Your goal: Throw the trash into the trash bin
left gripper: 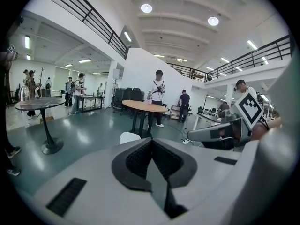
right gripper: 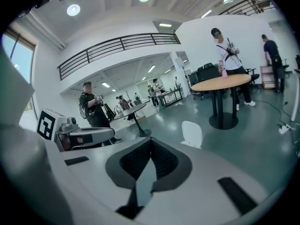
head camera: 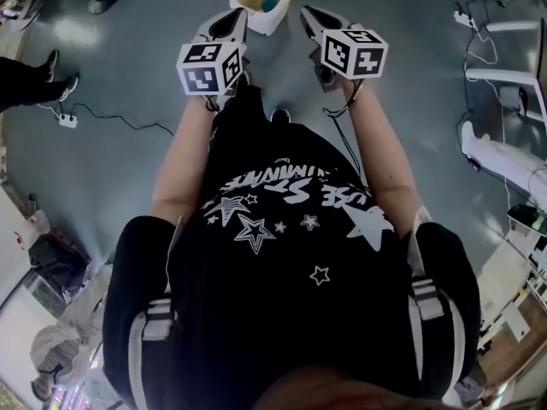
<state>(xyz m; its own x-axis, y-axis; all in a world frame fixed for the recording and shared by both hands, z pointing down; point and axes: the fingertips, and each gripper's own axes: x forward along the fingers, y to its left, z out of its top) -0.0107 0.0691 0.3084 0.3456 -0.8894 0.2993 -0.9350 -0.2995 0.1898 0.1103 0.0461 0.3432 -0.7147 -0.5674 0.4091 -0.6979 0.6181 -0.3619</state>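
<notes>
A glossy grey floor [head camera: 120, 169] fills the room. Nearest, the left claw [head camera: 233, 20] and right claw [head camera: 309, 15] are each pinched together, with nothing between the jaws. Just past their tips stands the white trash bin [head camera: 275, 22], cut off by the frame's top edge. A teal bit of trash [head camera: 269, 5] lies inside, too small to identify.

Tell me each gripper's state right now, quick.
Left gripper: closed, holding nothing.
Right gripper: closed, holding nothing.
</notes>
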